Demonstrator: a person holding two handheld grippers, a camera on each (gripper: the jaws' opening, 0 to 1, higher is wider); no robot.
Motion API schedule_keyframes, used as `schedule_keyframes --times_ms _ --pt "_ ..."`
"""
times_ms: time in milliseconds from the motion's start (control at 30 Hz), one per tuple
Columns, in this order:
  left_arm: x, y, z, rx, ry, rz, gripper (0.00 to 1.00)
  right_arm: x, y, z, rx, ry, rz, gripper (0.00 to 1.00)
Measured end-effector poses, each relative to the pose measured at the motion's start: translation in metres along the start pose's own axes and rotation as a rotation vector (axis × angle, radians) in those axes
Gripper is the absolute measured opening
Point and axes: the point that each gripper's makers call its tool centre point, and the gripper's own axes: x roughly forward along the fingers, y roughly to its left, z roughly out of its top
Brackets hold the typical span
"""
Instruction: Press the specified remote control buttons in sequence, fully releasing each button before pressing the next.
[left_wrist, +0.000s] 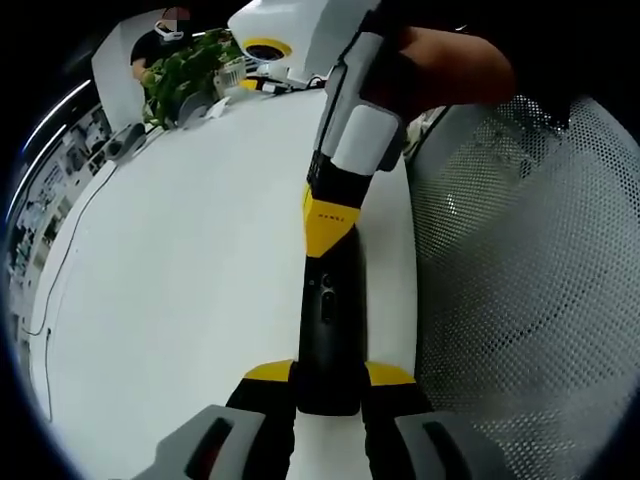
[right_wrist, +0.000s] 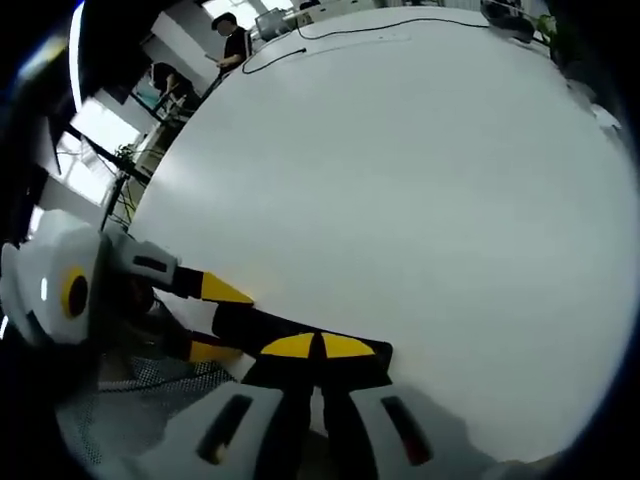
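In the left gripper view, a black remote control (left_wrist: 328, 325) is lying lengthwise on a white table (left_wrist: 190, 260), its near end sitting right between the yellow-tipped jaws of the left gripper (left_wrist: 328, 385). Those jaws are standing close against the remote's two sides, holding it by its near end. A few small buttons are showing faintly on the remote's dark top face. At the remote's far end, the right gripper (left_wrist: 332, 215) is coming down from above, its yellow and black tips pressed together and touching the remote. A hand (left_wrist: 440, 65) is wrapping around that gripper's white body. To the right, a white mesh chair back (left_wrist: 530, 270) is standing just beside the table edge. Far across the table, a leafy green plant (left_wrist: 185, 70) is sitting near some white clutter, and a thin dark cable (left_wrist: 65, 270) is trailing along the table's left side.

In the right gripper view, the right gripper (right_wrist: 320, 347) is showing its two yellow tips meeting with no gap, resting on the end of the remote control (right_wrist: 270, 325). From the left, the left gripper (right_wrist: 215, 320) is reaching in, one yellow tip on each side of the remote. The table (right_wrist: 400, 180) is stretching away beyond, with a cable (right_wrist: 300, 45) lying near its far edge and a person (right_wrist: 232, 40) standing behind it.
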Motion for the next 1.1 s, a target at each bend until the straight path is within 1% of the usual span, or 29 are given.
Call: schedule_keyframes --times_ms 33,100,167,233,300,400,600,733,900,967,1033,1100 --pt "0.0 0.0 0.0 0.001 0.0 0.0 0.25 0.0 0.0 0.0 0.004 0.004 0.002 0.0" --pt "0.0 0.0 0.0 0.0 0.001 0.001 0.25 -0.002 0.007 0.002 0.005 -0.005 0.035 0.0" --pt "0.0 0.0 0.0 0.0 0.001 0.001 0.25 -0.003 0.01 0.003 0.009 -0.01 0.04 0.0" --pt "0.0 0.0 0.0 0.0 0.001 0.001 0.25 -0.002 0.009 -0.001 0.01 0.013 0.028 0.0" --pt "0.0 0.0 0.0 -0.001 0.001 0.0 0.25 -0.002 0.009 -0.004 0.02 0.03 0.032 0.0" --pt "0.0 0.0 0.0 0.001 0.002 0.0 0.25 -0.003 0.009 -0.004 0.034 0.029 0.036 0.0" --pt "0.0 0.0 0.0 -0.003 0.002 0.0 0.25 -0.002 0.015 -0.009 0.053 0.057 0.064 0.0" --pt "0.0 0.0 0.0 -0.003 0.003 -0.002 0.25 0.003 0.015 -0.015 0.052 0.084 0.063 0.0" --pt "0.0 0.0 0.0 -0.002 0.002 -0.003 0.25 0.002 0.015 -0.015 0.068 0.083 0.068 0.0" --pt "0.0 0.0 0.0 0.0 0.004 -0.003 0.25 0.002 0.016 -0.015 0.052 0.084 0.06 0.0" --pt "0.0 0.0 0.0 0.0 0.005 -0.004 0.25 0.003 0.016 -0.016 0.021 0.082 0.038 0.0" --pt "0.0 0.0 0.0 0.002 0.007 -0.004 0.25 0.003 0.015 -0.016 0.021 0.075 0.029 0.0"
